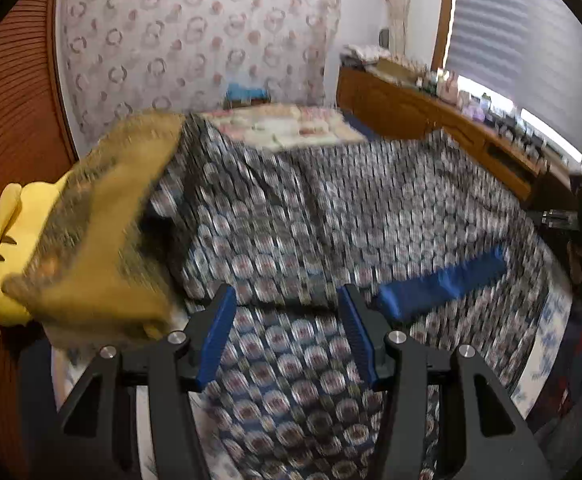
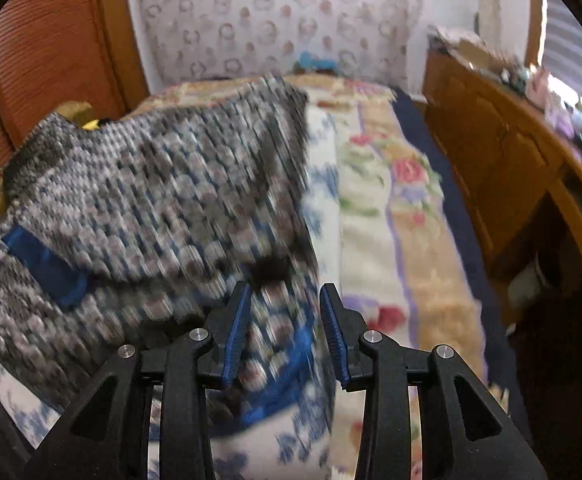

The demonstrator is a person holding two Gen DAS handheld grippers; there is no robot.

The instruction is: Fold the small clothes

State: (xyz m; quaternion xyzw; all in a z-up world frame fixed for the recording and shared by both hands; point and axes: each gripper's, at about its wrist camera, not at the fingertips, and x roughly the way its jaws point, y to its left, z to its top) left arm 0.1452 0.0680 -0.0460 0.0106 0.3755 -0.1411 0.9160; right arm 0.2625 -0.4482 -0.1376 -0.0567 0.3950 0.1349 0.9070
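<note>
Nearest in each wrist view stand the tools. The left gripper [image 1: 287, 300] has its jaws spread wide over the patterned garment [image 1: 331, 220], pinching nothing. The right gripper [image 2: 285, 300] likewise shows spread jaws, poised above the garment's near right edge, where a blue trim [image 2: 291, 364] curves beneath them; whether a blue pad [image 2: 238, 332] touches the cloth cannot be told through the motion blur.

The garment lies rumpled on the bed [image 2: 375, 208], partly doubled over itself, with a blue band [image 1: 443, 284] exposed on its right side in the left view. An ochre cloth [image 1: 107, 240] and a yellow soft toy [image 1: 11, 248] sit at its left.

The step in hand appears to be taking hold for a fold. To do it well, each gripper would pinch a single edge layer at matching corners, the cloth would be drawn taut before being carried over, and the ochre cloth kept out of the grasp.

Beyond lie a floral curtain [image 1: 195, 36] and, far right, a wooden dresser [image 1: 431, 120].
</note>
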